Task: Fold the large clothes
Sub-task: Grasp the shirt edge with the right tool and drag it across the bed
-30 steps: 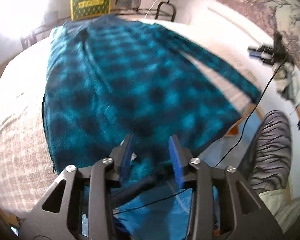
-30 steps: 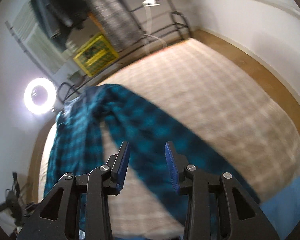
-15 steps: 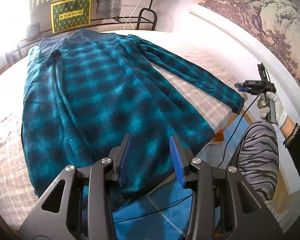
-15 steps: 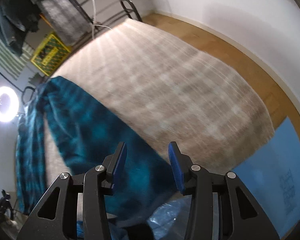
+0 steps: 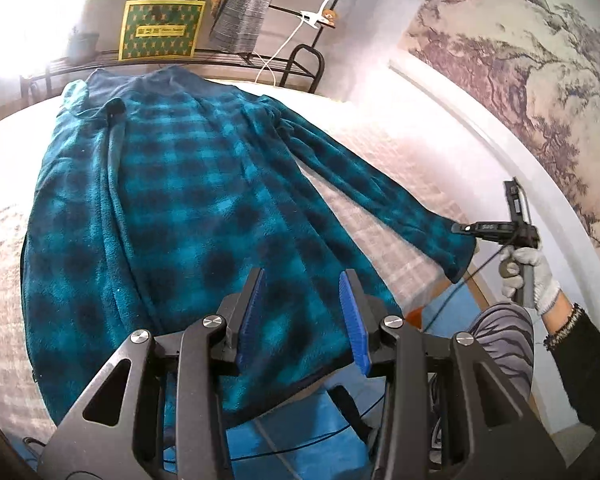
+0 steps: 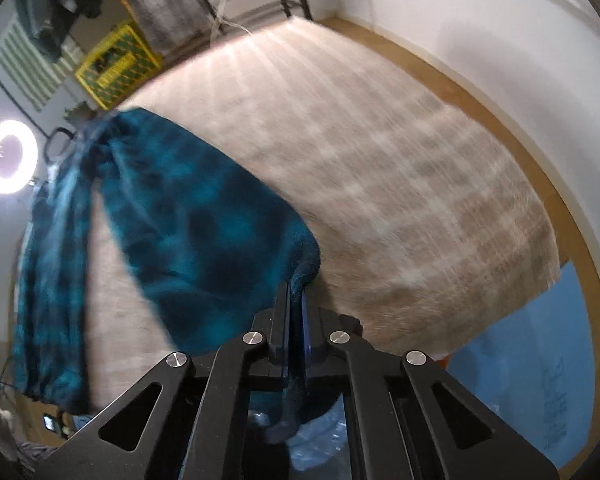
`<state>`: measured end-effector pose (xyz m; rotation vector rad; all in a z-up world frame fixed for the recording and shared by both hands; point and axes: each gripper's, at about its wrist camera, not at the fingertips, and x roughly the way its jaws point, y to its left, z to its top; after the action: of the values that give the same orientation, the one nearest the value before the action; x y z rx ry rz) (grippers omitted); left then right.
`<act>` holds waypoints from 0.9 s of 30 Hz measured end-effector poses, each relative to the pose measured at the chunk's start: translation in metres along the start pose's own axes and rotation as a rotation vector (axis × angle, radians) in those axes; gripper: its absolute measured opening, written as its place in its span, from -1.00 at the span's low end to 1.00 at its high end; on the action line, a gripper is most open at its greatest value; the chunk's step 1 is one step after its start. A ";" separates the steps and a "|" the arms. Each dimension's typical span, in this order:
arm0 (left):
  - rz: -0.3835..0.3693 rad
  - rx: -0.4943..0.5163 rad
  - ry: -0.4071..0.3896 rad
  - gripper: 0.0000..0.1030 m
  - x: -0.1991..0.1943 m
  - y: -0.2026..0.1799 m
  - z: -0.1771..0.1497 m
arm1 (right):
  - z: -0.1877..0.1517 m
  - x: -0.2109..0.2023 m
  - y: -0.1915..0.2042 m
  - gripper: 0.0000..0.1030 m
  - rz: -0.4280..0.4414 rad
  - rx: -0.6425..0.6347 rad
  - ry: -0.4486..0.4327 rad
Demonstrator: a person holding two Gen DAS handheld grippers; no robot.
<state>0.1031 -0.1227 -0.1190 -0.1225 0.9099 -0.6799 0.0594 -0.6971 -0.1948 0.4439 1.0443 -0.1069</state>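
Teal-and-black plaid fleece robe (image 5: 188, 184): spread flat on beige checked bed (image 6: 400, 184). Right gripper (image 6: 296, 316): clamped on right sleeve cuff (image 5: 454, 246). Left gripper (image 5: 302, 316): open, empty, above near hem. Step: sleeve fold. Next: carry cuff left across body.

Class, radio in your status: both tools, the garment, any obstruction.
Left tool open above hem. Right tool shut on sleeve cuff. Teal plaid robe spread flat on bed. No obstruction seen.

wide bed with beige checked cover (image 5: 384, 216); teal-and-black plaid fleece robe (image 5: 172, 208) spread flat on it, hem overhanging bed's near edge.
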 end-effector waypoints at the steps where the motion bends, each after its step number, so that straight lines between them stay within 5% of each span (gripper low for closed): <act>1: -0.003 -0.011 -0.006 -0.25 -0.001 0.001 0.001 | 0.001 -0.009 0.008 -0.94 0.028 -0.005 -0.018; 8: -0.028 -0.119 -0.059 -0.25 -0.005 0.015 0.014 | 0.002 -0.064 0.096 -0.94 0.241 -0.095 -0.109; 14: -0.047 -0.216 -0.071 -0.25 -0.004 0.036 0.017 | -0.020 -0.092 0.209 -0.94 0.438 -0.315 -0.137; 21: -0.030 -0.313 -0.063 -0.25 0.005 0.063 0.010 | -0.086 -0.030 0.316 -0.95 0.480 -0.621 0.058; 25: -0.038 -0.321 -0.019 -0.22 0.023 0.066 0.002 | -0.109 0.013 0.327 -0.94 0.467 -0.667 0.168; 27: -0.051 -0.334 0.011 -0.04 0.037 0.066 -0.004 | -0.115 0.024 0.327 -0.91 0.451 -0.696 0.191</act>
<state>0.1484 -0.0916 -0.1713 -0.4408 1.0283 -0.5717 0.0744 -0.3510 -0.1644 0.0429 1.0700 0.6953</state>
